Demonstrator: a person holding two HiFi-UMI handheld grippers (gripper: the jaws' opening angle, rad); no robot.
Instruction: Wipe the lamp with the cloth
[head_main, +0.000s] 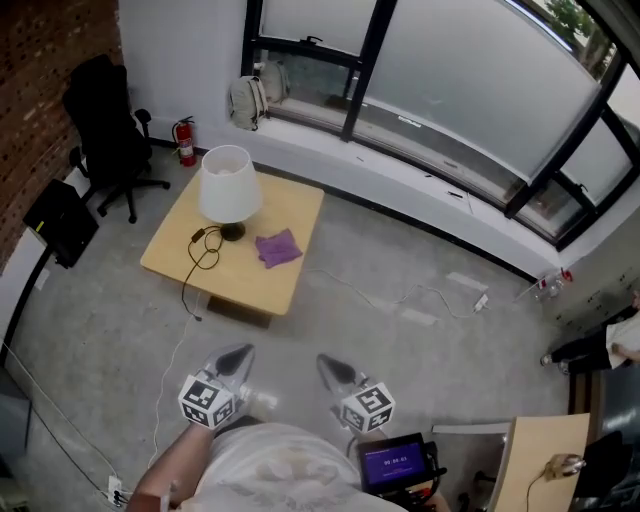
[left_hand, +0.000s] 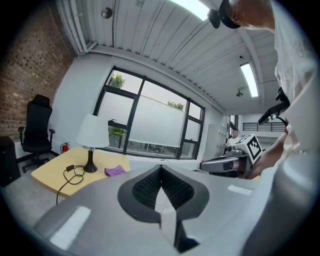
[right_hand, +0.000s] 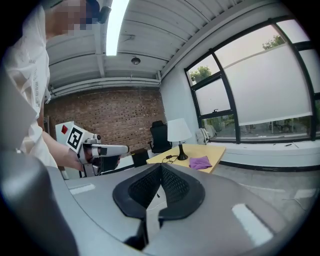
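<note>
The left gripper (head_main: 233, 360) and the right gripper (head_main: 338, 372) are hanging near the person, both pinched shut and holding nothing. Farther off, the purple cloth (head_main: 278, 248) is lying on the yellow table (head_main: 265, 285), just beside the white lamp (head_main: 228, 185).

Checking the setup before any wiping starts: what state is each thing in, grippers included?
lamp: upright on the table, shade on.
cloth: lying crumpled on the table beside the lamp, not held.
lamp cord: looped loosely on the table, trailing off its edge.
left gripper: shut, empty.
right gripper: shut, empty.
office chair: unoccupied.
</note>
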